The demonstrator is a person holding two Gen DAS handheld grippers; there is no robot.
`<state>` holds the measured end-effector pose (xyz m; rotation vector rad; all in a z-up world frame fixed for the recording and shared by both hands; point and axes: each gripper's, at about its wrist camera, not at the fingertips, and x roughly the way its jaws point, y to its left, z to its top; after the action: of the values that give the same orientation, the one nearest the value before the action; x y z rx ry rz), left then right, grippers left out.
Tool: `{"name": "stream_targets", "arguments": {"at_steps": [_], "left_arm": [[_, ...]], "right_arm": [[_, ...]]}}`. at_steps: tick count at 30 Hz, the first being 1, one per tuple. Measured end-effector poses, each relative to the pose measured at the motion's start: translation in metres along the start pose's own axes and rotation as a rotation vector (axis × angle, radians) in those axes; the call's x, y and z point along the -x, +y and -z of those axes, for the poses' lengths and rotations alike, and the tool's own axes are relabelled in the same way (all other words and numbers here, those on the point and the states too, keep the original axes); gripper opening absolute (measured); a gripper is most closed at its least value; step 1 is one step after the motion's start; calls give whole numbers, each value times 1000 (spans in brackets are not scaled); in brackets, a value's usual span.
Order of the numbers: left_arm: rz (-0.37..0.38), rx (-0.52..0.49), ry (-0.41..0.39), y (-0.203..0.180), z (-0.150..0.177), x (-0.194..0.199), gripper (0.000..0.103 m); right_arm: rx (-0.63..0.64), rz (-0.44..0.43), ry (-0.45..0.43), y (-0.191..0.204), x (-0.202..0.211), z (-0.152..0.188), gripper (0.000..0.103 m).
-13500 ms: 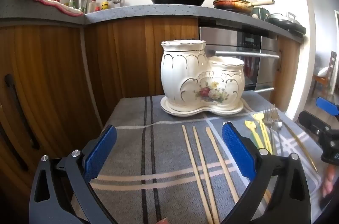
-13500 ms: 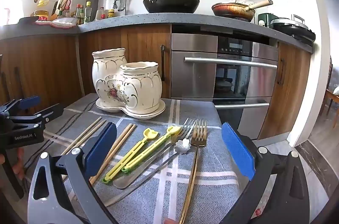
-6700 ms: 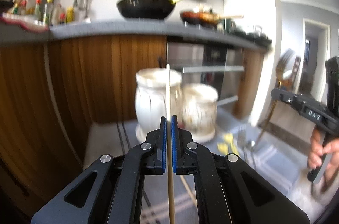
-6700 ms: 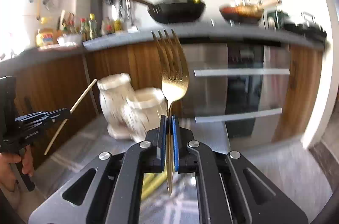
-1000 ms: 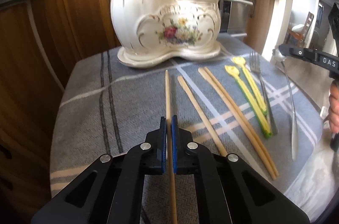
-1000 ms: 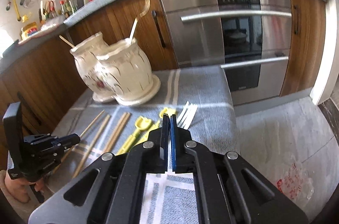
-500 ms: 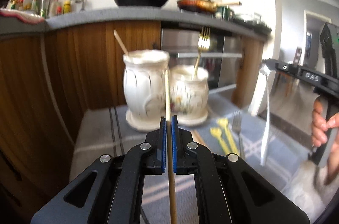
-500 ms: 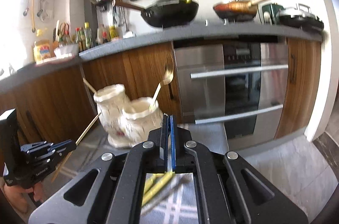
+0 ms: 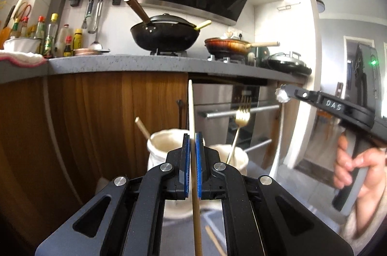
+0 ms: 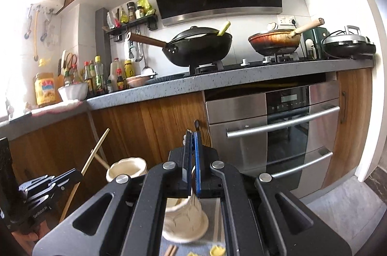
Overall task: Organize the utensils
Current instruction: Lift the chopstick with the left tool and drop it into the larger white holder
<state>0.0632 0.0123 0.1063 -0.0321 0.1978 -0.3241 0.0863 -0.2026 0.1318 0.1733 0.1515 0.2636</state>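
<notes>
We have lifted both tools off the cloth: our left gripper (image 9: 191, 166) stays clamped on a chopstick (image 9: 192, 135), the right gripper (image 9: 287, 92) on a spoon (image 9: 281, 108), both above the holder (image 9: 167, 142), ready to drop in

Glossy ceramic holder (image 9: 167, 147), matt wooden chopstick (image 9: 192, 108), shiny metal fork (image 9: 242, 115).

Twin-pot holder on a cloth before the kitchen cabinets, utensils in and over it

The utensil holder (image 9: 167, 147) stands on the cloth (image 10: 215, 241) before the cabinets and oven (image 10: 275, 135); a chopstick (image 9: 142, 129) leans in its left pot, a fork (image 9: 241, 115) in its right. Another chopstick (image 9: 192, 110) rises upright before the left pot; a spoon (image 9: 281, 96) hangs right of the fork. A wok (image 9: 165, 34) sits on the counter (image 9: 121, 63) behind, a pan (image 9: 227, 45) to its right.
</notes>
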Motion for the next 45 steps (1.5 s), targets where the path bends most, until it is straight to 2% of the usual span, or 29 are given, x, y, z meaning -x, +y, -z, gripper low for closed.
{"name": "stream_targets", "arguments": {"at_steps": [7,14,17,23,28,34,40,45], "left_arm": [[29,45,-54,14,-29,-35,5],[80,145,-99,32,-50,-82,5],[63,130,-101,31,-47,-99,5],[-22,32,-135,17,-32,-116,5],[-40,-55,-143,6,-19,-113,5],[-8,-132,-162,-4,-9,-86,5],[3,-165,-185,-9,-8,-74,5],[5,-152,-194,-7,-8,-76,6]], "right_arm": [[-60,33,-53,-13,-28,-14,2],[-56,78,-98,-25,-44,-19,2],[-31,107,-117,-27,-48,-14,2],[43,130,-92,-20,-62,0,2],[147,137,-95,-5,-64,10,2],[228,98,-98,8,-63,19,2],[256,71,-57,13,-68,28,2],[270,63,-18,14,-74,34,2]]}}
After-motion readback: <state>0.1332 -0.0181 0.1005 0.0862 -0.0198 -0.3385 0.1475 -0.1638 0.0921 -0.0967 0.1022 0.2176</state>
